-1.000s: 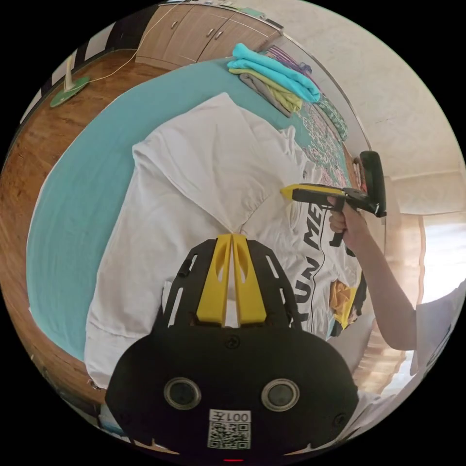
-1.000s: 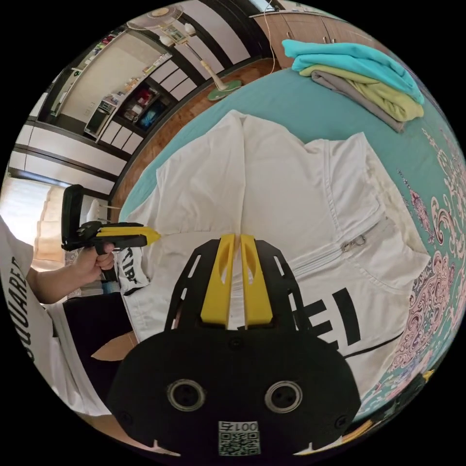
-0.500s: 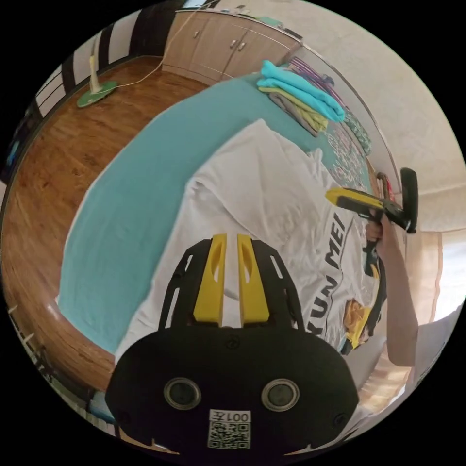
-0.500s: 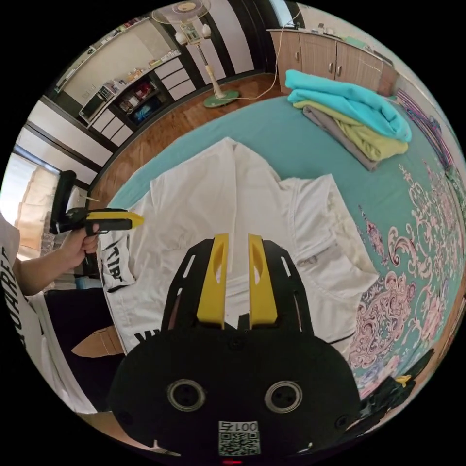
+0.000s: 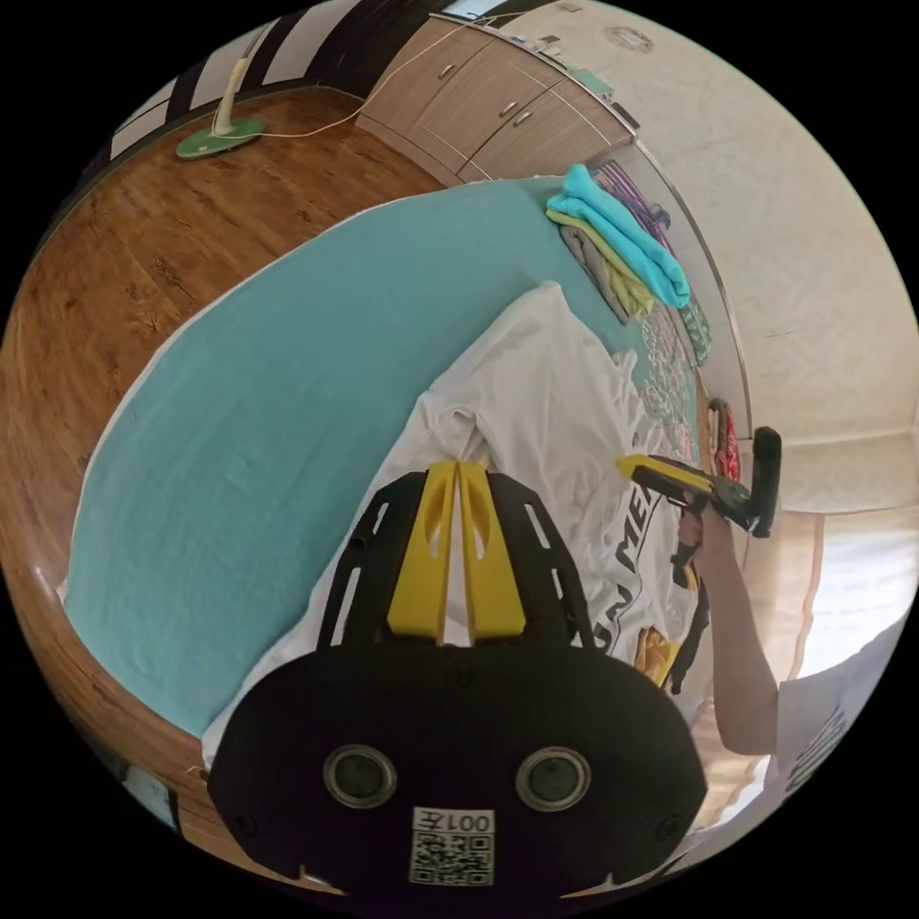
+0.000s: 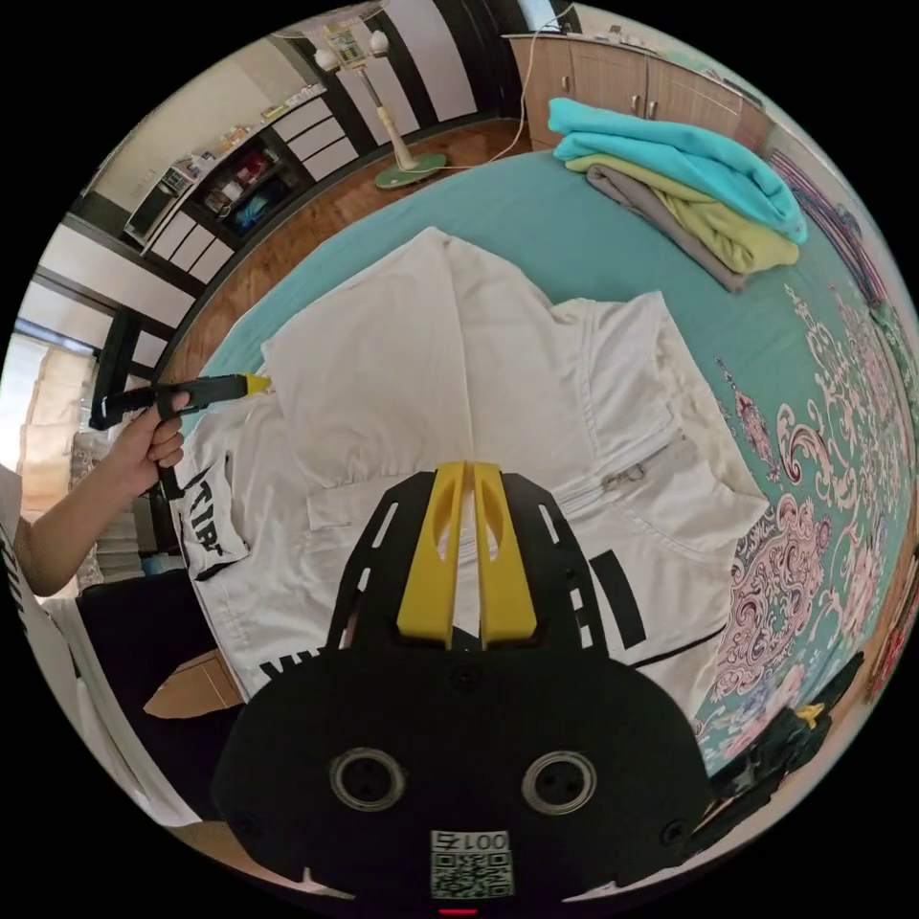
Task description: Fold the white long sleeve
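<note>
The white long sleeve [image 5: 541, 402] [image 6: 431, 354], a zip-up top with black lettering, lies spread on a teal bed cover [image 5: 268, 402] [image 6: 574, 220]. One sleeve is folded across its front. My left gripper [image 5: 458, 467] is shut on a bunched fold at the top's edge. In the right gripper view the left gripper [image 6: 257, 384], held by a hand, touches the folded sleeve's corner. My right gripper [image 6: 469, 467] is shut on the cloth near the zipper [image 6: 622, 474]. In the left gripper view the right gripper [image 5: 627, 465] sits at the top's far side.
A stack of folded turquoise, green and grey clothes [image 5: 622, 254] [image 6: 689, 182] lies at the bed's far end. A patterned cover [image 6: 823, 498] runs along one side. Beyond the bed are a wood floor [image 5: 96, 249], a fan base [image 6: 412, 172] and cabinets [image 5: 479, 96].
Both grippers were shut on the cloth a second ago, then open half a second ago. Now both are shut again, at new spots on the top.
</note>
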